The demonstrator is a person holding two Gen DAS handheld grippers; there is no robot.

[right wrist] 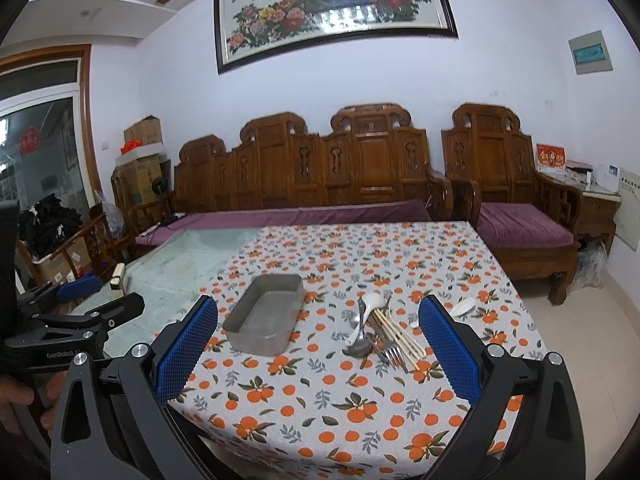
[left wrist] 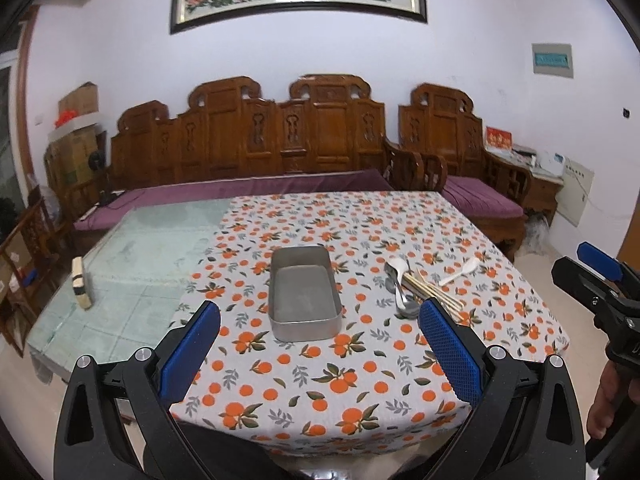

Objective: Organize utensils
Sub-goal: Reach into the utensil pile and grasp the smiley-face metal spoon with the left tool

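Note:
An empty grey metal tray [left wrist: 304,322] [right wrist: 256,340] sits on the orange-patterned tablecloth. To its right lies a pile of utensils [left wrist: 404,284] [right wrist: 376,330]: metal spoons, forks, pale chopsticks and a white ceramic spoon. Another white spoon [left wrist: 460,272] [right wrist: 464,306] lies apart, further right. My left gripper [left wrist: 320,356] is open and empty, held above the table's near edge in front of the tray. My right gripper [right wrist: 318,356] is open and empty, in front of the utensil pile. Each gripper shows at the edge of the other's view.
The cloth [left wrist: 360,380] covers the right part of a glass-topped table [left wrist: 132,264]. A small block [left wrist: 82,284] stands on the glass at the left. A carved wooden sofa [left wrist: 280,136] with purple cushions stands behind the table.

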